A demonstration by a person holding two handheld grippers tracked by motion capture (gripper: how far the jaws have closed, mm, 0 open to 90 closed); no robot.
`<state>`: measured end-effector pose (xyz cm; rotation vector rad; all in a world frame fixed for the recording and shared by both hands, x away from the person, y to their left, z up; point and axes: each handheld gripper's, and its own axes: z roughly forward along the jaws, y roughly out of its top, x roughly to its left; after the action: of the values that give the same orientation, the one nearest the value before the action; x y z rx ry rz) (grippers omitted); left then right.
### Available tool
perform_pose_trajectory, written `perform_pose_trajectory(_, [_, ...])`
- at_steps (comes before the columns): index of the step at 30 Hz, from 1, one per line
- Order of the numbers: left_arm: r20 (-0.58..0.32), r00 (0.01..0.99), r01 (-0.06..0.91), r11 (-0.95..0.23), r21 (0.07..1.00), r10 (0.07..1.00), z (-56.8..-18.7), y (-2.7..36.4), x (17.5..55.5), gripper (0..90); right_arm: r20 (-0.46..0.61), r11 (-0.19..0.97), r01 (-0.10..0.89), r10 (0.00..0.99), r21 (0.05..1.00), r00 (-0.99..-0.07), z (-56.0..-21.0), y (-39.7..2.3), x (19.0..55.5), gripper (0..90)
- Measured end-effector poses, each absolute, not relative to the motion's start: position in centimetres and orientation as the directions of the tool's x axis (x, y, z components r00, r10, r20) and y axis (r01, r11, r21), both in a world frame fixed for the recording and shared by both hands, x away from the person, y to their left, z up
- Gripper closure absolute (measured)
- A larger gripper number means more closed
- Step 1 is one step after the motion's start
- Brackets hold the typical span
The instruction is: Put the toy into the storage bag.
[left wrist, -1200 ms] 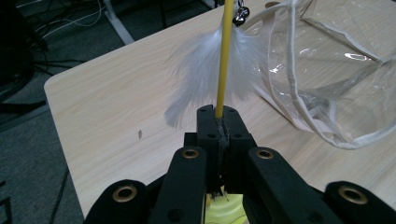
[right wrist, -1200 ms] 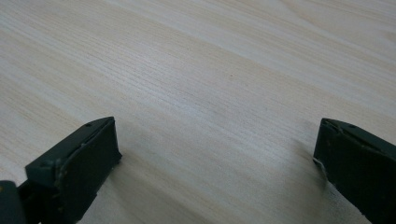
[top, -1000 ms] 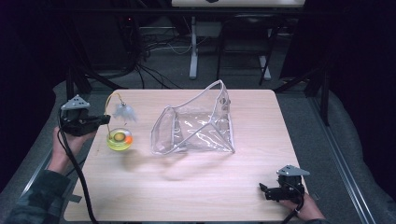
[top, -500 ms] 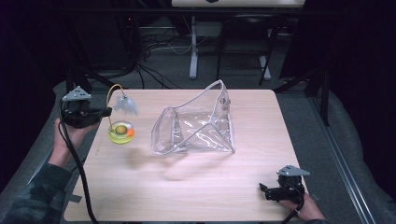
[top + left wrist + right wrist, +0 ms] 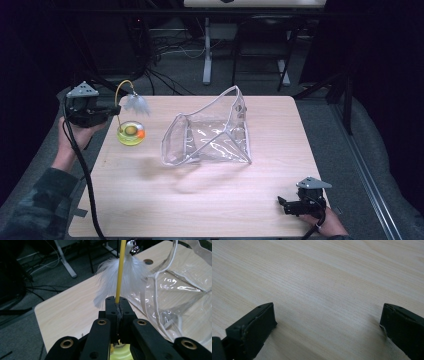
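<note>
A cat toy hangs from my left gripper (image 5: 111, 112), which is shut on its thin yellow stem (image 5: 120, 270) at the table's left edge. The stem arches up to a white feather (image 5: 136, 104) with a small bell. Below it is the toy's round yellow base (image 5: 131, 133), with an orange ball inside. In the left gripper view the feather (image 5: 136, 272) sits just beyond the closed left gripper (image 5: 119, 303). A clear plastic bag (image 5: 210, 135) stands open in the middle of the table. My right gripper (image 5: 282, 202) rests open on the front right of the wood, nothing between its jaws (image 5: 328, 325).
The light wooden table (image 5: 200, 200) has bare room in front of the bag. Dark floor with cables and a desk leg (image 5: 206, 55) lies behind the far edge. A grommet hole (image 5: 148, 261) is set in the tabletop near the bag (image 5: 180, 290).
My left gripper has risen and drawn the toy upward; the yellow base sits higher in the high view than before. The right gripper and the bag have stayed put.
</note>
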<state>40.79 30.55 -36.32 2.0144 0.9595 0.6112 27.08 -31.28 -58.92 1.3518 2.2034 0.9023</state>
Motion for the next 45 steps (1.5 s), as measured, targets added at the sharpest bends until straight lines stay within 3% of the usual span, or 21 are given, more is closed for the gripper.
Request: perform_pose_trajectory(45, [0.133,0.686,0.261,-0.412,0.873,0.715,-29.3,24.0,42.4,88.8,-0.002,0.321,0.635,0.893,0.703,-0.45,-58.9,-31.3,27.1,0.0])
